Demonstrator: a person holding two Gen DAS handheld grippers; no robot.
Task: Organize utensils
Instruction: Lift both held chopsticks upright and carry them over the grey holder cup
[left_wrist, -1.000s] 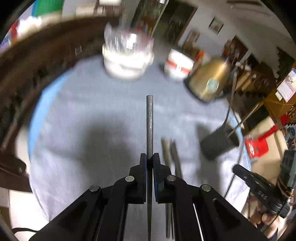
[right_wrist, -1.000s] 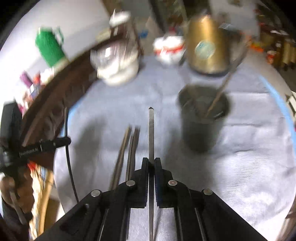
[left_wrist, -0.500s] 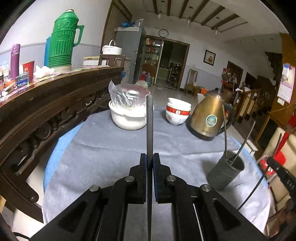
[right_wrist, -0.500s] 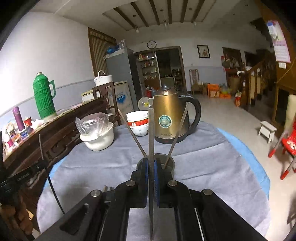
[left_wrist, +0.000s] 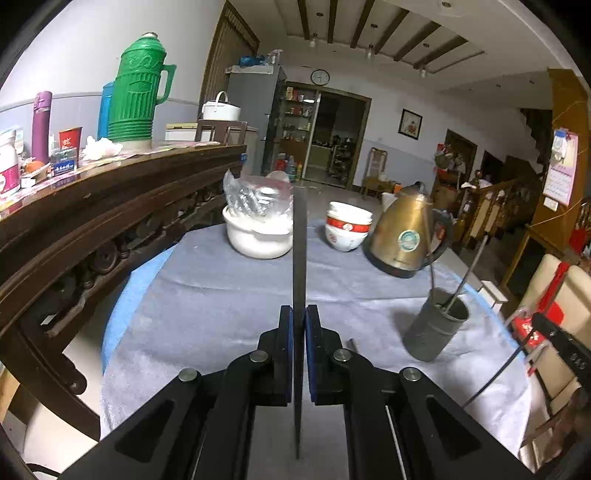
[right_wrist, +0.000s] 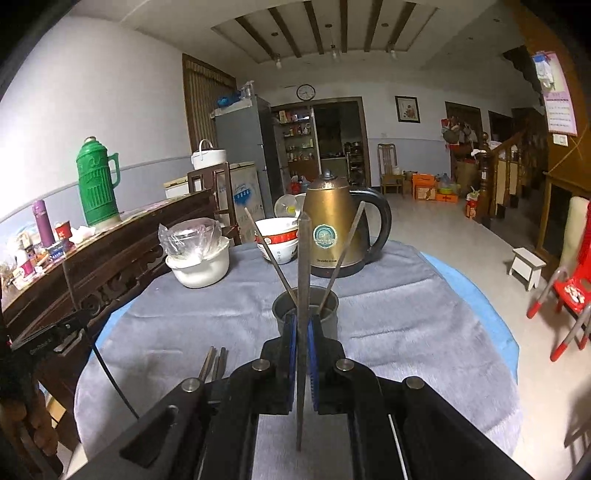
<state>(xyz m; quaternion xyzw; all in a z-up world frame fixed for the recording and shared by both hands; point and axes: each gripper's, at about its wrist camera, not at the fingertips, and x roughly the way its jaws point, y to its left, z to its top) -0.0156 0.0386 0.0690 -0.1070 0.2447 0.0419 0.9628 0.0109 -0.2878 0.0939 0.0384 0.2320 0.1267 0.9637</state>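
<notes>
My left gripper (left_wrist: 299, 314) is shut on a dark chopstick (left_wrist: 299, 251) that points straight ahead over the grey cloth. My right gripper (right_wrist: 302, 321) is shut on another dark chopstick (right_wrist: 304, 258), just in front of the grey holder cup (right_wrist: 306, 310), which has two chopsticks leaning in it. The cup also shows in the left wrist view (left_wrist: 436, 325) to the right of my left gripper. Loose chopsticks (right_wrist: 214, 363) lie on the cloth left of my right gripper.
A gold kettle (right_wrist: 332, 232), stacked red-and-white bowls (right_wrist: 279, 236) and a white pot with a plastic bag (right_wrist: 199, 254) stand at the back of the round table (right_wrist: 406, 332). A dark wooden sideboard (left_wrist: 92, 206) runs along the left. A red chair (right_wrist: 569, 295) stands at the right.
Both grippers have lifted and tilted up from looking down at the cloth to level, each keeping its chopstick. The right gripper is now closer to the holder cup.
</notes>
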